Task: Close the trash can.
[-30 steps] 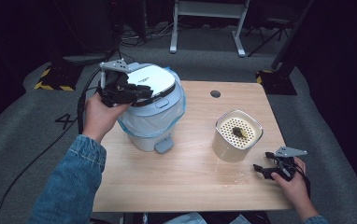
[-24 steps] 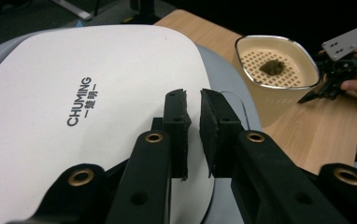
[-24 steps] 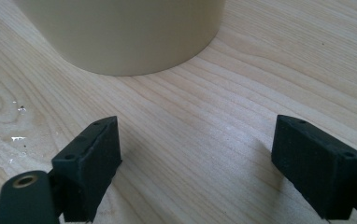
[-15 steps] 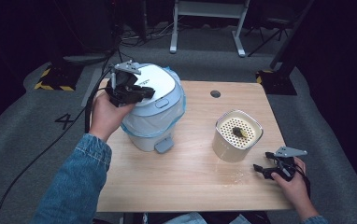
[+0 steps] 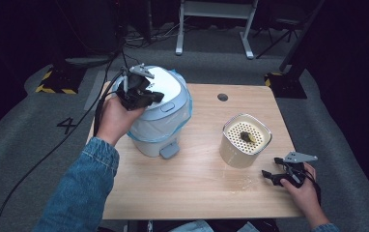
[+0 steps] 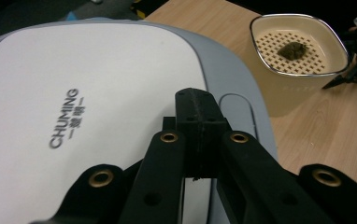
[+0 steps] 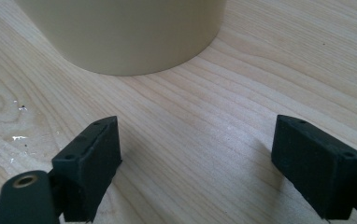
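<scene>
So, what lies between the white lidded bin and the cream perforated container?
Bare wooden table separates bin and container, shown in the high view.

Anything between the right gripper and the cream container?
Nothing visible. The right gripper rests on the table with its jaws open, and only bare wood lies between them and the cream container. The left gripper, shut, is over the bin lid.
</scene>
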`<state>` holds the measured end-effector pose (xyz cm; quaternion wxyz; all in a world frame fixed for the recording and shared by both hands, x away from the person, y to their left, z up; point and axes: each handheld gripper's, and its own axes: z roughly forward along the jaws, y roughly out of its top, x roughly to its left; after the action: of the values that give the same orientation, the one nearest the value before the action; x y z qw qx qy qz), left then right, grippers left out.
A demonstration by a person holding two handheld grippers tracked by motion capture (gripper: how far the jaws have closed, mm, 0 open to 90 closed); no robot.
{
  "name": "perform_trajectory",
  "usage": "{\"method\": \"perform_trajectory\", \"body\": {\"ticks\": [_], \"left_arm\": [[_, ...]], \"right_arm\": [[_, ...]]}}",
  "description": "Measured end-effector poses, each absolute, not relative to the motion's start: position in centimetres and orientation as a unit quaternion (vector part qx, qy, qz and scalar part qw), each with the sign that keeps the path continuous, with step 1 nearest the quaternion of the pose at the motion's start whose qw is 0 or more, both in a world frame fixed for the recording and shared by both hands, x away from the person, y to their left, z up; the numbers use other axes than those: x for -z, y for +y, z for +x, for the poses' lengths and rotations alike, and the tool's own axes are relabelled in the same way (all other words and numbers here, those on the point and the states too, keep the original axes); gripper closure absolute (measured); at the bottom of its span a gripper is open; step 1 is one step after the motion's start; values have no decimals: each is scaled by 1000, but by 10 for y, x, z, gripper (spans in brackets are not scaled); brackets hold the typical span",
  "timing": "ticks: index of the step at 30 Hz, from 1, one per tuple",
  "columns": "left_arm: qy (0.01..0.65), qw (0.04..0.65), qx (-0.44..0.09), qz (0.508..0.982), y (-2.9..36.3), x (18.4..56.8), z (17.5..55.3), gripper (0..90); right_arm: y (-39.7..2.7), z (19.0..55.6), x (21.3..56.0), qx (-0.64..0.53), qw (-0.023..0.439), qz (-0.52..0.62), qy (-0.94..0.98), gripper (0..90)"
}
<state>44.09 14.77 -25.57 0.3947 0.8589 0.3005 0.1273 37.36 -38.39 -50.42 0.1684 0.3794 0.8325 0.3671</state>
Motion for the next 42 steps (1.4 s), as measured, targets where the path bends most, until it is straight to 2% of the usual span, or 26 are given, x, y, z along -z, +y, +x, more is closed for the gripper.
{"method": "perform_trajectory", "body": {"ticks": [1,3,6,8,15,19,26,42], "left_arm": [[294,400,-110,861,146,256,442,899],[295,401,-122,859,143,257,441,896],[298,410,-131,852,142,257,441,700],[289,421,-130,850,142,256,440,610],[244,506,-136,816,150,242,420,486],[220,535,-137,804,154,236,406,449],[208,546,-138,799,164,236,377,420],[258,514,-157,803,183,273,329,386]], "right_arm": [[-384,374,504,-367,168,379,832,159],[-384,374,504,-367,168,379,832,159],[-384,374,504,-367,168,379,833,159],[-384,374,504,-367,168,379,832,159],[-384,374,504,-367,168,379,832,158],[-385,374,504,-368,165,375,835,158],[-386,376,504,-369,162,368,838,158],[-382,381,504,-368,160,363,841,147]]}}
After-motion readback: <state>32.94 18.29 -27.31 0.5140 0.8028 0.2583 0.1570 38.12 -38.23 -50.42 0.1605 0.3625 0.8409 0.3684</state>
